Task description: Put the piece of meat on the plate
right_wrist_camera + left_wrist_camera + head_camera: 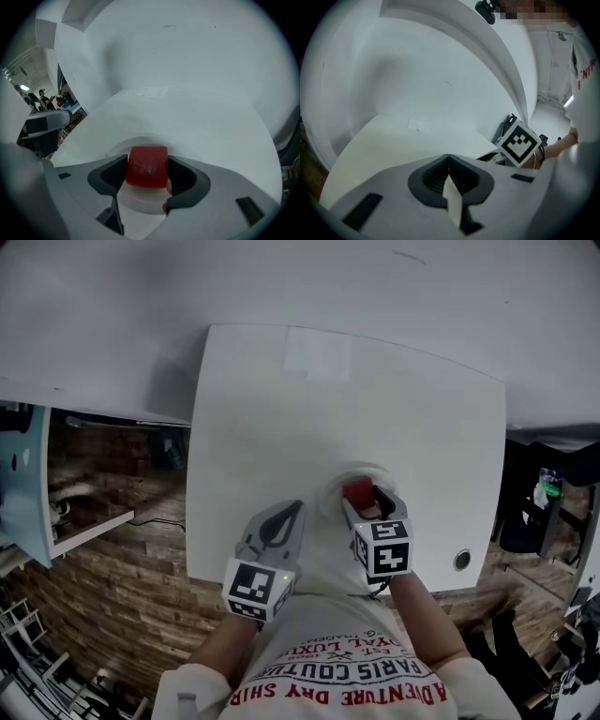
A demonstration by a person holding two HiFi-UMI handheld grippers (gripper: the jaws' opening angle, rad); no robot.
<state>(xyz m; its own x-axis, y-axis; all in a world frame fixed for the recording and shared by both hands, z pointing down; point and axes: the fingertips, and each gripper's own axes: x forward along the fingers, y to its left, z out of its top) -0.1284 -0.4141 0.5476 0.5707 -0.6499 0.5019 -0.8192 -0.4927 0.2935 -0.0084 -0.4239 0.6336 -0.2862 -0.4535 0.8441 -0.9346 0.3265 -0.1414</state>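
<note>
A red block of meat sits between the jaws of my right gripper, which is shut on it. It hangs over a white plate on the white table. In the head view the meat shows red at the tip of the right gripper, above the plate. My left gripper hovers over the table to the left of the plate, jaws closed together and holding nothing. In the left gripper view its jaws meet over bare table.
The white table has a near edge just in front of the person and a round hole at its near right. A paper patch lies at the far side. Wooden floor and a blue shelf lie left.
</note>
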